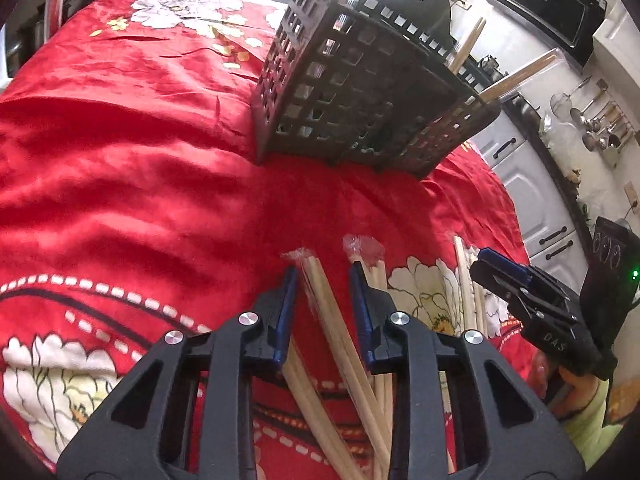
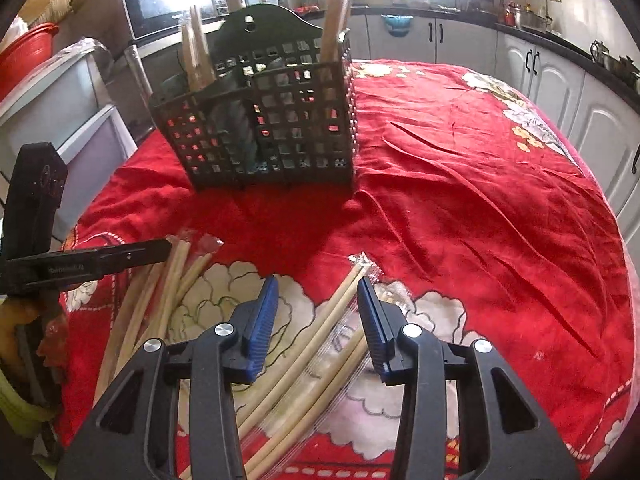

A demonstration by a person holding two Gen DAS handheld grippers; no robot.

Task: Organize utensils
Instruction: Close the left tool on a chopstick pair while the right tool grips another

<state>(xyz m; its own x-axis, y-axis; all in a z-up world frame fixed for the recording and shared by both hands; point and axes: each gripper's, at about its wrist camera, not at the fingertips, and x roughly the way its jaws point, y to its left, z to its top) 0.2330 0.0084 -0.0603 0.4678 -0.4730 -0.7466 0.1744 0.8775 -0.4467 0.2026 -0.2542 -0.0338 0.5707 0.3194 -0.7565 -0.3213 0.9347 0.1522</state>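
Nearest the lens, the left gripper [image 1: 324, 276] is straddling one wrapped pair of chopsticks [image 1: 320, 300] lying on the red floral cloth [image 1: 140, 160]. Its blue pads are standing narrow, on either side of the sticks, with a gap showing, so I am judging it as not yet pinching. More wrapped pairs are lying just to its right, fanned across each other.

The right gripper [image 2: 316, 292] is hovering over a second bundle of wrapped chopsticks [image 2: 320, 340], which is running diagonally between its fingers. Its jaws are sitting moderately apart and are not pressing on anything that I can see.

Ahead of both tools, well beyond the fingertips, the black lattice caddy [image 2: 264, 128] is standing upright on the cloth. A few bare chopsticks [image 2: 196, 52] are already poking up from its compartments, so some sorting is looking done. Most of the job seems to be remaining: several pairs are lying loose beneath the tools, waiting to be gripped, lifted and dropped into the caddy.
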